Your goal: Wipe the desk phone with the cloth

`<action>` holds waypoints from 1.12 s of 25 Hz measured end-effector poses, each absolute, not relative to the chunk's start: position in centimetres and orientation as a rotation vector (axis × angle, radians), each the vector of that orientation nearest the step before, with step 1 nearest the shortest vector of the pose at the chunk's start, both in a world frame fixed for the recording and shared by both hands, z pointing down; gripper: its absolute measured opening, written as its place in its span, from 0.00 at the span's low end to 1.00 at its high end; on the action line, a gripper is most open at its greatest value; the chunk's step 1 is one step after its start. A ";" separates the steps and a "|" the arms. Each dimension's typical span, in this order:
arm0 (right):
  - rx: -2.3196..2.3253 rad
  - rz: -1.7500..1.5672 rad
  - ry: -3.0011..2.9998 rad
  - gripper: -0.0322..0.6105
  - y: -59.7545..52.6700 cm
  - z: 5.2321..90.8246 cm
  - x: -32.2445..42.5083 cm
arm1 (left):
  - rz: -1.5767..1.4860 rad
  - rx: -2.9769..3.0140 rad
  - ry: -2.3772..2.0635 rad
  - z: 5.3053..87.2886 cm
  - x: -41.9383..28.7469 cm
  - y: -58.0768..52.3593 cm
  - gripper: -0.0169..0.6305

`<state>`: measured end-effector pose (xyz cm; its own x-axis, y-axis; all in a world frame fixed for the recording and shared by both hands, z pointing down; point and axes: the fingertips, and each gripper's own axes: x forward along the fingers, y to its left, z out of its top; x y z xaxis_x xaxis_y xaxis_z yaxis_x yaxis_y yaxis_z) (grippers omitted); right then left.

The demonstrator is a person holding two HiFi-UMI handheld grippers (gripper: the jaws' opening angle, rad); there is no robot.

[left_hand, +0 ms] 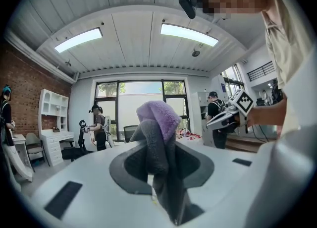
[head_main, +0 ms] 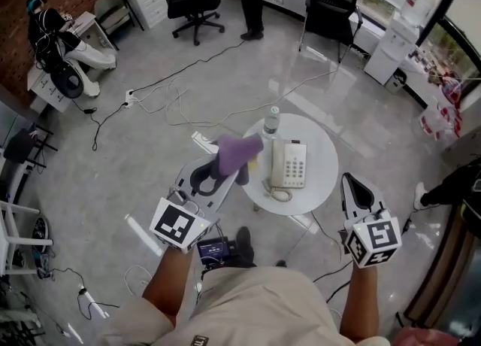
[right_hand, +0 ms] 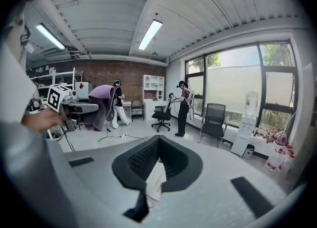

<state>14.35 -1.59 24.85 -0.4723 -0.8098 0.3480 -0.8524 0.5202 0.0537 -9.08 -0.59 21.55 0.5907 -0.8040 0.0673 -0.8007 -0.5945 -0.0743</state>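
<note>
Your left tongs (head_main: pixel 219 174) are gripping the cloth (head_main: pixel 239 150) at the table (head_main: pixel 325 158) edge, near the phone (head_main: pixel 288 165). Your right tongs (head_main: pixel 353 185) are hanging closed and empty, right of the table.

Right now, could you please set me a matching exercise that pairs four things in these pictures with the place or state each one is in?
Things:
1. cloth
2. desk phone
3. water bottle
4. right gripper

Places or states:
A. jaws together, off to the table's right side
B. standing at the table's far edge
C. clamped in the left gripper
D. lying in the middle of the round table

Pairs: 1-C, 2-D, 3-B, 4-A
</note>
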 end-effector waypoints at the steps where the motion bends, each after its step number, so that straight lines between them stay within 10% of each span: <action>1: 1.384 0.181 -2.426 0.04 -2.2 25.1 13.7 | -0.141 -2.778 1.390 21.7 -9.7 -1.2 0.17; 28: 1.215 0.367 -2.419 0.06 -15.5 37.7 8.5 | -0.280 -2.939 1.518 32.2 -11.2 -7.3 0.17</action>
